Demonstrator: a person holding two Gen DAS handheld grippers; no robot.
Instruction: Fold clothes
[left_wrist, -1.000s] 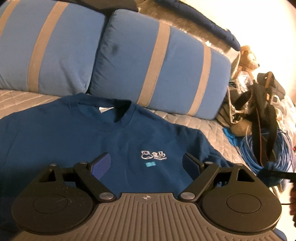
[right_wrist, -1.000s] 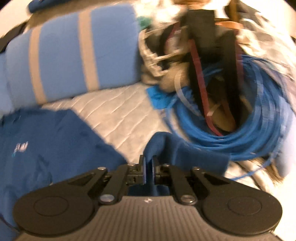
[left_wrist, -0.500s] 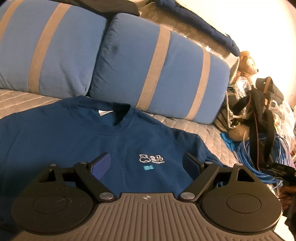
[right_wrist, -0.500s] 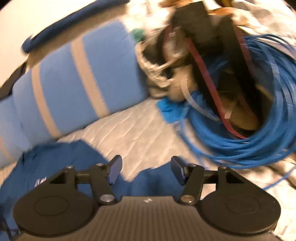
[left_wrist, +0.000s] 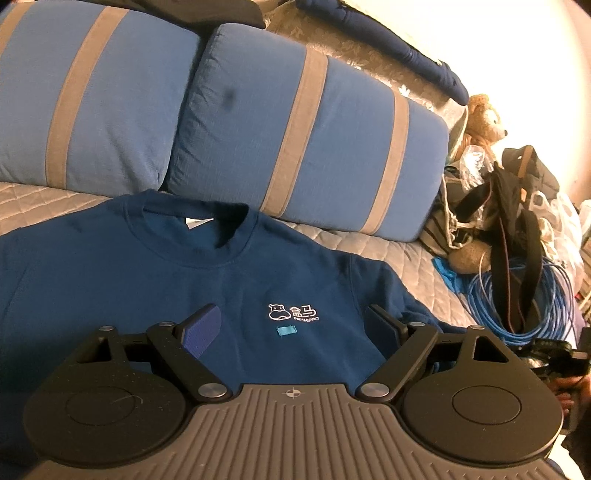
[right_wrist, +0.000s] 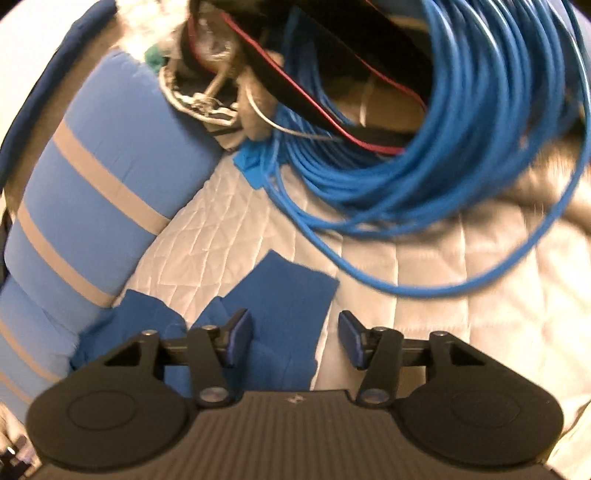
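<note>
A dark blue sweatshirt (left_wrist: 184, 280) lies face up on the quilted cover, collar toward the cushions, a white logo (left_wrist: 291, 312) on its chest. My left gripper (left_wrist: 291, 321) hovers open over the chest, and nothing sits between its fingers. In the right wrist view the sweatshirt's sleeve (right_wrist: 284, 291) lies stretched out flat on the quilt, cuff toward the cable coil. My right gripper (right_wrist: 295, 328) hangs just above the sleeve with its jaws closing. The sleeve's edge lies under the left finger (right_wrist: 240, 332), and the pads do not press on it.
Two blue cushions with grey stripes (left_wrist: 314, 147) (left_wrist: 92, 103) stand behind the sweatshirt. A coil of blue cable (right_wrist: 424, 147), black straps, bags and a teddy bear (left_wrist: 480, 118) crowd the right end. Pale quilted cover (right_wrist: 461, 314) shows beside the sleeve.
My right gripper, shut on the sleeve a second ago, let it go, opened, rolled and sank toward the quilt. The sleeve now lies flat. The left gripper has kept still.
</note>
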